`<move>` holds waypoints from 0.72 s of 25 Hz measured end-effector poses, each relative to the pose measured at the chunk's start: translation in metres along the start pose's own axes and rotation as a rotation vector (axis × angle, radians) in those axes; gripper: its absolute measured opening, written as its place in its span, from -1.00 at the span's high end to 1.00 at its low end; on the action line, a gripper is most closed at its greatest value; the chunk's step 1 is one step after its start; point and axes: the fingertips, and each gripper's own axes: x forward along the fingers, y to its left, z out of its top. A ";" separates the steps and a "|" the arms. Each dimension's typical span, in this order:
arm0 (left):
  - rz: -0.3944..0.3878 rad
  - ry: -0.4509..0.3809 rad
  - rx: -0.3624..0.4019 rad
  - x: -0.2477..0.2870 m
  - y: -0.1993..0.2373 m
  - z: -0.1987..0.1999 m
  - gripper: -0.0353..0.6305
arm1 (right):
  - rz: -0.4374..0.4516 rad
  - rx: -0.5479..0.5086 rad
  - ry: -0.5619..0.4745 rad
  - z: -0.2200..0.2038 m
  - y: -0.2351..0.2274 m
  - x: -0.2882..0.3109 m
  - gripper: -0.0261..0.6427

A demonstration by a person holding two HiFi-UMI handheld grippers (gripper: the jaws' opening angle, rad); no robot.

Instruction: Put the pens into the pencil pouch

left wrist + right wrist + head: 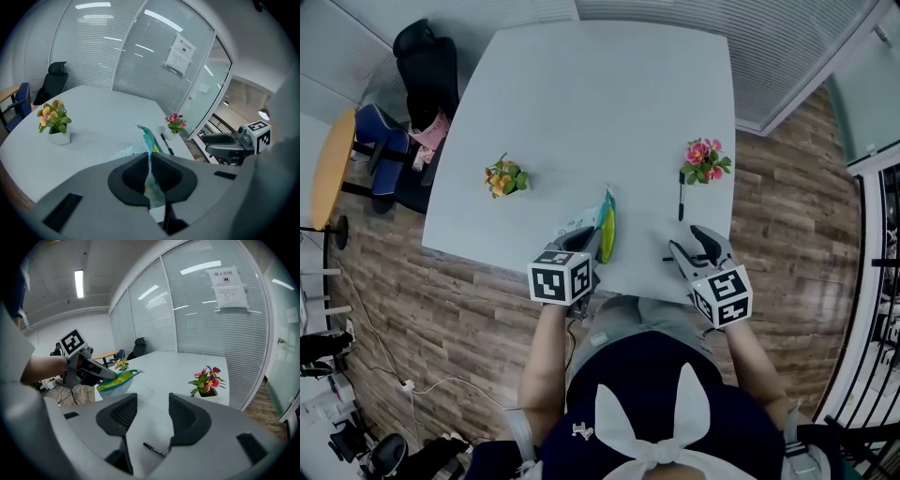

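Observation:
The pencil pouch [607, 222] is teal mesh with a yellow-green inside. It hangs lifted off the white table [591, 103], near the table's front edge. My left gripper [592, 246] is shut on the pouch's near edge, and the fabric [149, 140] is pinched between the pads. A black pen [681, 202] lies on the table beside the pink flower pot. My right gripper [686, 242] is open with nothing in it, just behind that pen [153, 449]. The right gripper view shows the pouch [115, 380] held up by the left gripper [89, 369].
A pot of orange flowers [504, 178] stands at the table's left. A pot of pink flowers [705, 161] stands at the right. Office chairs [422, 75] are at the far left, and glass walls with blinds run behind the table.

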 end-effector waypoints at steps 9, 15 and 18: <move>-0.022 -0.096 -0.071 -0.017 -0.015 0.019 0.78 | 0.059 -0.029 0.020 0.003 -0.006 -0.010 0.31; -0.036 -0.130 -0.133 -0.017 -0.027 0.020 0.78 | 0.098 -0.067 0.053 0.003 -0.010 -0.020 0.31; -0.036 -0.132 -0.169 -0.014 -0.028 0.015 0.78 | 0.105 -0.096 0.058 -0.001 -0.015 -0.025 0.30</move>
